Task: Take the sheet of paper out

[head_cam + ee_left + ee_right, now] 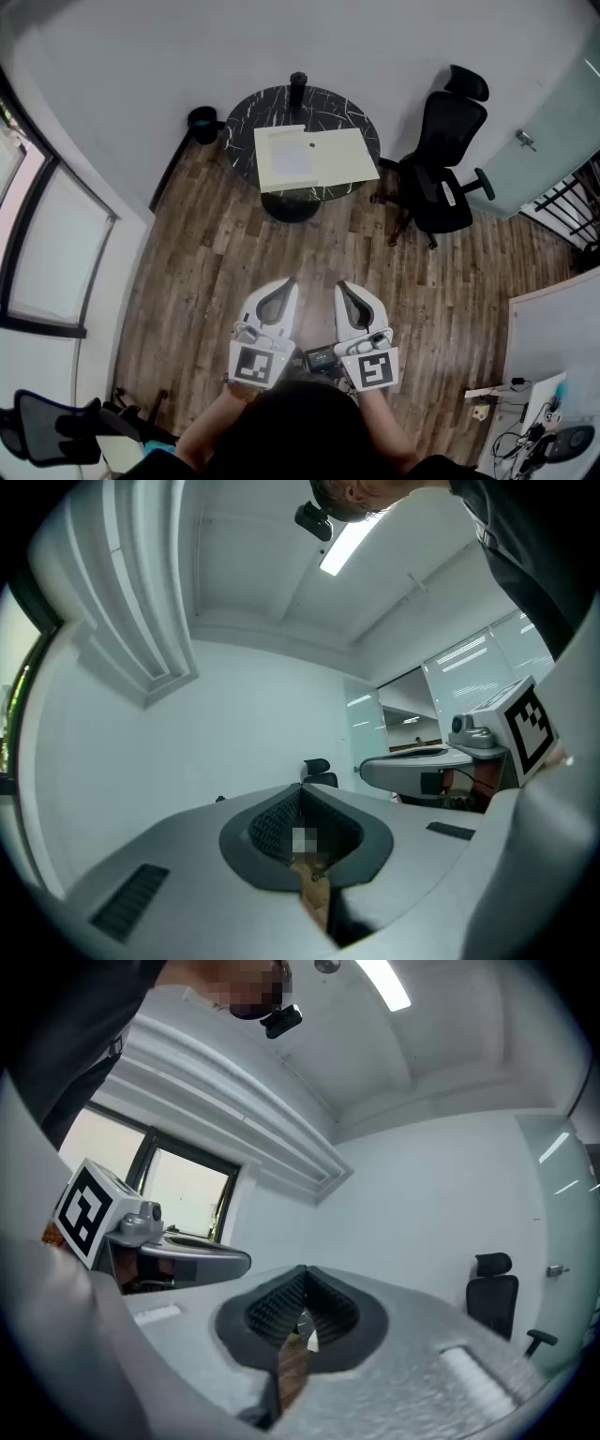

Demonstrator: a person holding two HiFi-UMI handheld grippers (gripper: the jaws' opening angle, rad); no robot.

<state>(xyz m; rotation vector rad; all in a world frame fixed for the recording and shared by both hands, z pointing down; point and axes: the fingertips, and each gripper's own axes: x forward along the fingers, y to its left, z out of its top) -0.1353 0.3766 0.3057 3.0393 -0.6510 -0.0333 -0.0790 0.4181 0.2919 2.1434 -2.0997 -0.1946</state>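
A cream folder [339, 156] lies open on the round black marble table [337, 108] far ahead of me in the head view. A paler sheet of paper [289, 159] rests on the folder's left half. My left gripper [289, 282] and right gripper [342, 285] are held side by side close to my body, well short of the table, pointing toward it. Both have their jaws closed tip to tip with nothing between them. The left gripper view shows the left gripper [302, 787] shut in front of a white wall. In the right gripper view the right gripper [305, 1269] is likewise shut.
A black cylinder [298, 86] stands at the table's far edge. A black office chair [445, 159] sits right of the table, and a small black bin [202, 122] stands to its left by the wall. Wood floor [309, 253] lies between me and the table. A white desk [553, 337] is at the right.
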